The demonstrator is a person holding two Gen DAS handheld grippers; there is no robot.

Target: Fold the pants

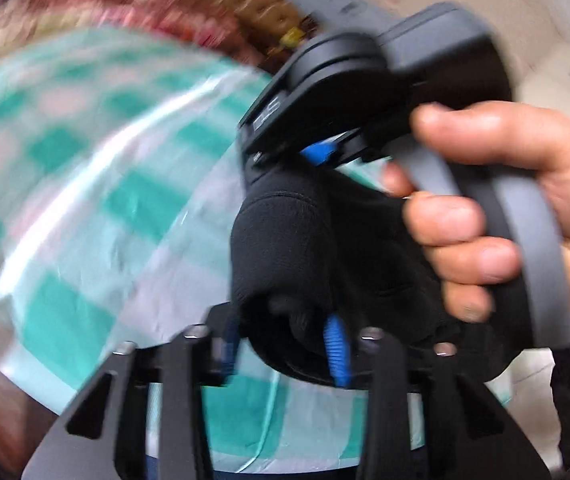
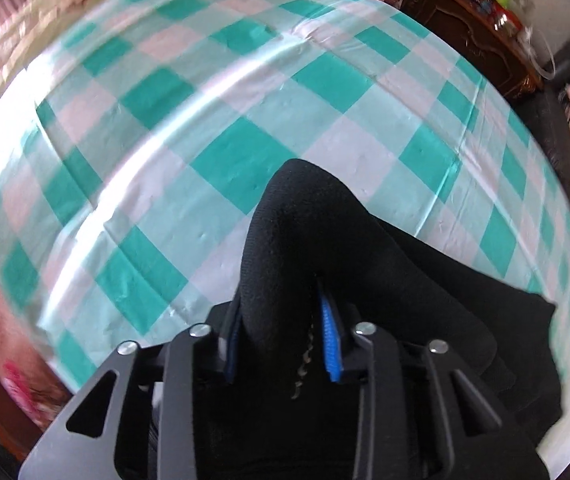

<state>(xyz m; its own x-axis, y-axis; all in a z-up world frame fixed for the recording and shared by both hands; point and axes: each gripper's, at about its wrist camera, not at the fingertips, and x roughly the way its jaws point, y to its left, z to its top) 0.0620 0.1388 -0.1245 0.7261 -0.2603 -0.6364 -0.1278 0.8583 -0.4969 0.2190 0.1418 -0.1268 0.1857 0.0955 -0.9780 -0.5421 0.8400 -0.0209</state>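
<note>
Pants (image 1: 285, 240) bunch black between the left gripper (image 1: 285, 344) pads over the checked cloth (image 1: 85, 200) with the right hand (image 1: 505, 208) alongside, while the right gripper (image 2: 281, 336) pinches a fold above the table, calling for level, even tension.

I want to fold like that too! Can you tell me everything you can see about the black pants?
The black pants look soft and knitted, like thick stretchy cloth. They are bunched up, not flat. The right gripper pinches a rounded fold that sticks up between its blue pads, and a small metal zipper shows there. The left gripper clamps another bunch. The rest drapes onto the green checked cloth underneath.
</note>
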